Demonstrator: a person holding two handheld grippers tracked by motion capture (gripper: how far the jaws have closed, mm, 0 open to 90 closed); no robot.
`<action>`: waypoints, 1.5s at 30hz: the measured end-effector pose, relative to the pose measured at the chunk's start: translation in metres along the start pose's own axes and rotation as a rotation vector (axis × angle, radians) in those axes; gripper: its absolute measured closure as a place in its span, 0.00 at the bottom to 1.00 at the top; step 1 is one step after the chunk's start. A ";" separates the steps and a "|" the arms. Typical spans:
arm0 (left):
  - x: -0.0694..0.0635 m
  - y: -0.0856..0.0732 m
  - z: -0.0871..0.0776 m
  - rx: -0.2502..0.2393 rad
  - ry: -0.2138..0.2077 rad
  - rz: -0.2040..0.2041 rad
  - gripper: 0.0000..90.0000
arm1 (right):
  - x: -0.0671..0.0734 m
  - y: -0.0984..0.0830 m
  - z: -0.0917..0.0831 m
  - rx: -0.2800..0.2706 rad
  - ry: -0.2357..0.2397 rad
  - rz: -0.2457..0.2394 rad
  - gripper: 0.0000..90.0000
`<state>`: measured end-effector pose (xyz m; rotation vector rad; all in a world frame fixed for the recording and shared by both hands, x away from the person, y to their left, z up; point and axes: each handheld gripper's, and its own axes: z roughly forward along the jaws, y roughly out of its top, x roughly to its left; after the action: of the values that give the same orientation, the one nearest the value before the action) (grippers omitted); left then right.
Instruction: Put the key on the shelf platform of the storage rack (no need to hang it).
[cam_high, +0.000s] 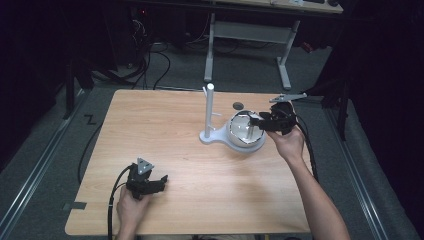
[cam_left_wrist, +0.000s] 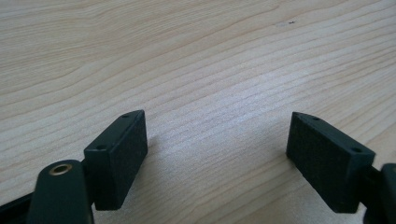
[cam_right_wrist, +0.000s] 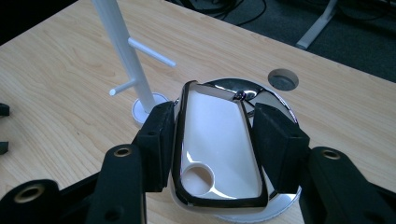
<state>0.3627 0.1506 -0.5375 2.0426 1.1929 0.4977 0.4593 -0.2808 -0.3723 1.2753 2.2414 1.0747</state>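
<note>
**Right gripper clamped on glossy cup at white stand**

Right gripper (cam_right_wrist: 215, 140): black padded jaws pressing both sides of a glossy, chrome-rimmed cup (cam_right_wrist: 217, 144) with a white interior, held above the round base of the white stand (cam_high: 220, 136), just beside its pegged post.

Left gripper (cam_high: 150, 184): jaws spread, empty, resting on the wooden table (cam_high: 200, 200), well apart from the stand.

Risk, judged: the smooth wall may slip between the pads; the cup may knock the post.

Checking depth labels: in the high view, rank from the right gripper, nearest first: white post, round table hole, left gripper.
From the right gripper:
1. Round table hole, just behind it toward the far edge.
2. White post, to its left on the white stand.
3. Left gripper, far off at the near-left of the table.
Hole and post are fairly close; the hole looks nearer.
</note>
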 end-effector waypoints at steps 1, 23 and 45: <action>0.000 0.000 0.000 0.000 0.000 0.000 0.23 | 0.000 0.000 0.002 0.004 -0.001 0.002 0.56; 0.000 0.000 0.000 0.001 0.003 0.004 0.23 | 0.000 -0.005 0.035 0.076 -0.031 -0.005 0.56; 0.000 0.000 0.000 0.001 0.003 0.005 0.23 | -0.003 -0.009 0.060 0.133 -0.057 -0.002 0.56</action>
<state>0.3624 0.1503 -0.5376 2.0469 1.1900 0.5035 0.4922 -0.2595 -0.4186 1.3388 2.3039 0.8898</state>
